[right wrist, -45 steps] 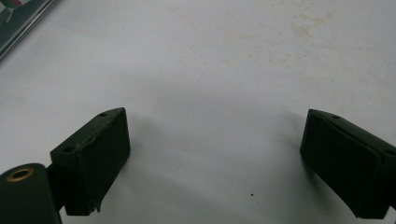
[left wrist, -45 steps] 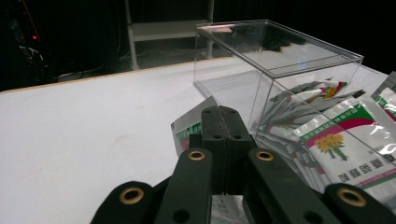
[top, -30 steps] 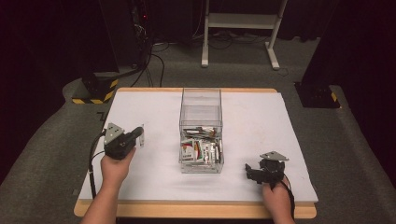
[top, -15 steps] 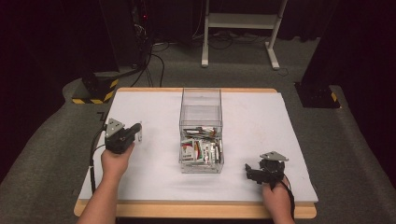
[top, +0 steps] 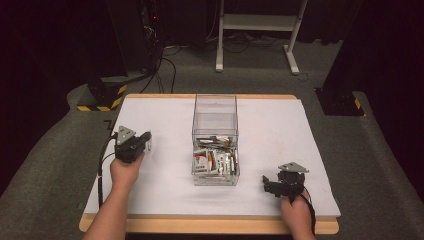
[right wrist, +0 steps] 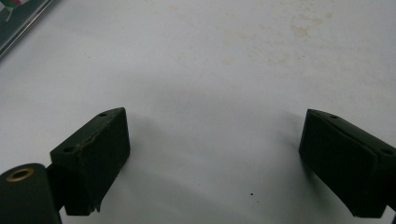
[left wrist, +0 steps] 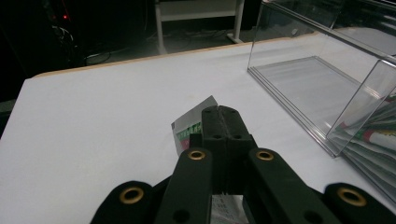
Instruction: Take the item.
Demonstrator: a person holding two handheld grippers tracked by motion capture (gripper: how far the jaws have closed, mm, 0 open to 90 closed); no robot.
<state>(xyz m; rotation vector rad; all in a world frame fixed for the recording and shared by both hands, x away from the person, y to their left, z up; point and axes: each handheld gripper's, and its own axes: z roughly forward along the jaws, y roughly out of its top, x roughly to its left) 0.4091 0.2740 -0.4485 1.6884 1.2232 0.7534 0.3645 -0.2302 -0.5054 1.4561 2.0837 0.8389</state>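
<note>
A clear plastic box (top: 215, 127) stands mid-table, its near half holding several small packets (top: 215, 160). My left gripper (top: 145, 141) is at the left of the table, shut on one small packet (left wrist: 194, 126) with green and red print; the packet sticks out beyond the closed jaws just above the white tabletop. In the left gripper view the clear box (left wrist: 322, 79) lies to the right. My right gripper (top: 266, 184) rests near the front right of the table, its jaws wide open over bare white surface (right wrist: 215, 93) with nothing between them.
The white table top (top: 165, 112) has a wooden edge all round. Beyond it are a dark floor, cables, a white stand (top: 260, 30) and black-and-yellow marked bases (top: 102, 97). Open room lies left and right of the box.
My left gripper has shifted further left and slightly toward the far side, away from the box, with the packet in it. The right gripper has stayed still.
</note>
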